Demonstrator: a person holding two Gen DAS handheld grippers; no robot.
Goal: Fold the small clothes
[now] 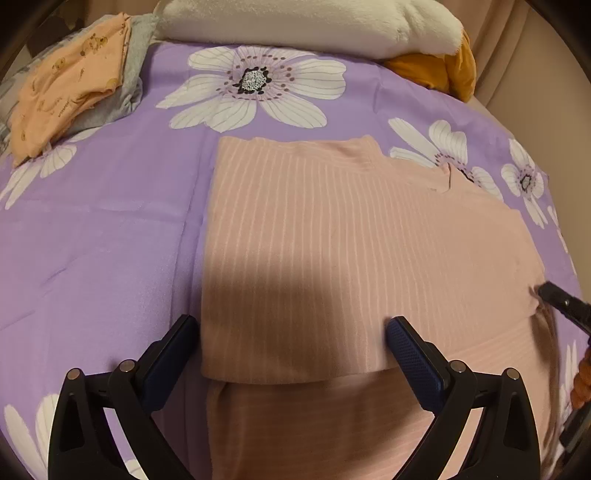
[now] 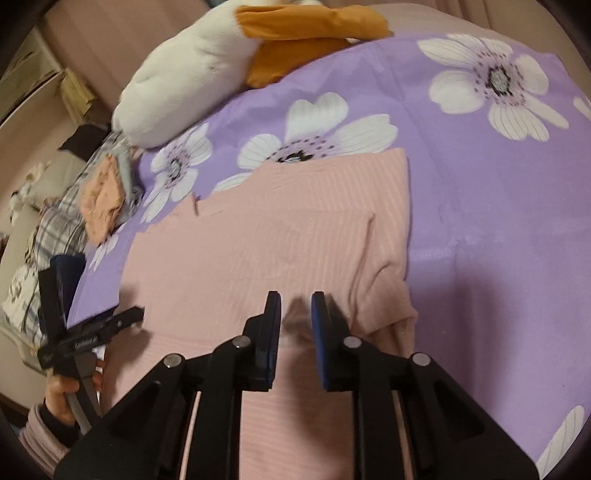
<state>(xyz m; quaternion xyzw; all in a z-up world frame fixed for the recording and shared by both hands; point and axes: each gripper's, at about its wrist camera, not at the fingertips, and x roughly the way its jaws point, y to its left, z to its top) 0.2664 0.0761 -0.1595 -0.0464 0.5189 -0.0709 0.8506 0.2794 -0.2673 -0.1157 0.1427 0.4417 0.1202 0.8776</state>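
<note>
Already doubled over itself, a pink ribbed garment (image 1: 332,236) lies flat on a bed spread with a purple floral sheet (image 1: 110,229), filling the centre and lower half of both wrist views. At the bottom of the left wrist view, the left hand-held gripper (image 1: 291,339) hovers with its jaws spread wide across the folded flap's near edge, pinching nothing. At the bottom centre of the right wrist view, the right hand-held gripper (image 2: 296,314) has its jaws nearly together, a small peak of pink cloth standing in the narrow gap; whether the pads actually press it cannot be told. The step in hand looks like taking hold of the near side for a further fold; the next move likely calls for a firm pinch by both tools before lifting together. An orange printed garment (image 1: 70,77) on grey cloth waits at upper left, a white plush toy (image 1: 306,22) along the top.
</note>
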